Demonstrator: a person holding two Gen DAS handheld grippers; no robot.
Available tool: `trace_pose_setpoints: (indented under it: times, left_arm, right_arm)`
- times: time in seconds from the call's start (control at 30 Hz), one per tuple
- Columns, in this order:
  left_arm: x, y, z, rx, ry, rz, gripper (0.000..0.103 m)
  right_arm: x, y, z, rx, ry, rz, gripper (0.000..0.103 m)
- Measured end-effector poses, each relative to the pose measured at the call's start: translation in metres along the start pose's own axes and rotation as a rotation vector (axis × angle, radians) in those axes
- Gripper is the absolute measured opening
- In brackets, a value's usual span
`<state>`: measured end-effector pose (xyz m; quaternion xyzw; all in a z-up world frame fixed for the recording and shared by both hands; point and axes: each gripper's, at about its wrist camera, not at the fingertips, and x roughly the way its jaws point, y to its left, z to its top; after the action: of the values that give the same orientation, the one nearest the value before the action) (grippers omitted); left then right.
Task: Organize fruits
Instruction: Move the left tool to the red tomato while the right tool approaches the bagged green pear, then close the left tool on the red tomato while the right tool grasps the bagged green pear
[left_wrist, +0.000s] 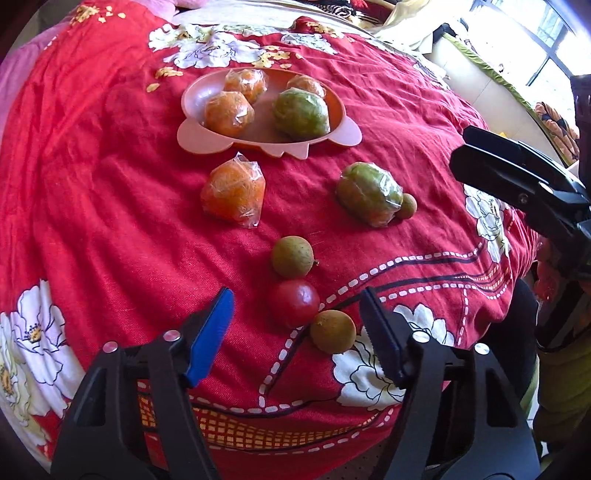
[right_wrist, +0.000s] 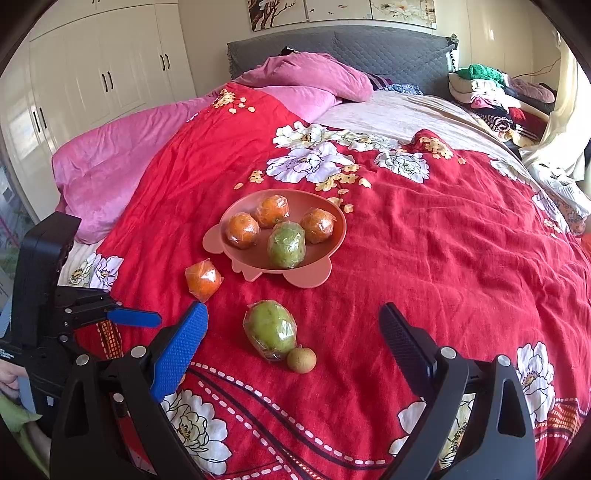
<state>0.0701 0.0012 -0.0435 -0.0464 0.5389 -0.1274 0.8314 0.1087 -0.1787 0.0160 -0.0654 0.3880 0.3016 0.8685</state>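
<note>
Red floral bedspread (right_wrist: 424, 258) carries one pink plate (right_wrist: 325, 218). Plate contents: three wrapped oranges (right_wrist: 242, 229) and one wrapped green fruit (right_wrist: 286, 240). Loose on the cloth: one wrapped orange (left_wrist: 232, 194), one wrapped green fruit (left_wrist: 369, 194) touching a small brown fruit (left_wrist: 407, 207).

Left wrist view only: two more small brown fruits (left_wrist: 292, 256) and one red fruit (left_wrist: 293, 302), between the left gripper's (left_wrist: 295, 332) parted jaws, unpressed. Right gripper (right_wrist: 293, 332) is spread wide, holding nothing.
</note>
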Motion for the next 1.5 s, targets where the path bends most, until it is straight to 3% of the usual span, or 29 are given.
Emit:
trace_pose_setpoints:
  times: [0.4, 0.63, 0.67, 0.83, 0.93, 1.1, 1.5]
  left_arm:
    - [0.011, 0.011, 0.003, -0.009, 0.035, -0.035, 0.030]
    - [0.004, 0.022, -0.001, -0.014, 0.023, -0.040, 0.029]
    - [0.004, 0.022, -0.001, -0.011, 0.022, -0.038, 0.029]
    - [0.000, 0.024, -0.003, -0.003, 0.025, -0.035, 0.028]
    - [0.001, 0.025, -0.003, -0.003, 0.030, -0.038, 0.028]
    - [0.004, 0.023, -0.003, 0.012, 0.038, -0.040, 0.027]
    - [0.001, 0.027, -0.002, 0.000, 0.017, -0.075, 0.022]
  right_arm:
    - [0.027, 0.001, 0.000, -0.051, 0.067, 0.006, 0.093]
    - [0.055, 0.011, -0.001, -0.142, 0.138, 0.005, 0.091]
    - [0.060, 0.014, -0.001, -0.165, 0.153, 0.005, 0.090]
    - [0.078, 0.024, -0.006, -0.248, 0.220, 0.010, 0.057]
    - [0.091, 0.029, -0.011, -0.278, 0.267, 0.022, 0.045]
    - [0.095, 0.026, -0.010, -0.257, 0.264, 0.032, 0.040]
    - [0.078, 0.017, -0.003, -0.152, 0.212, 0.072, 0.039]
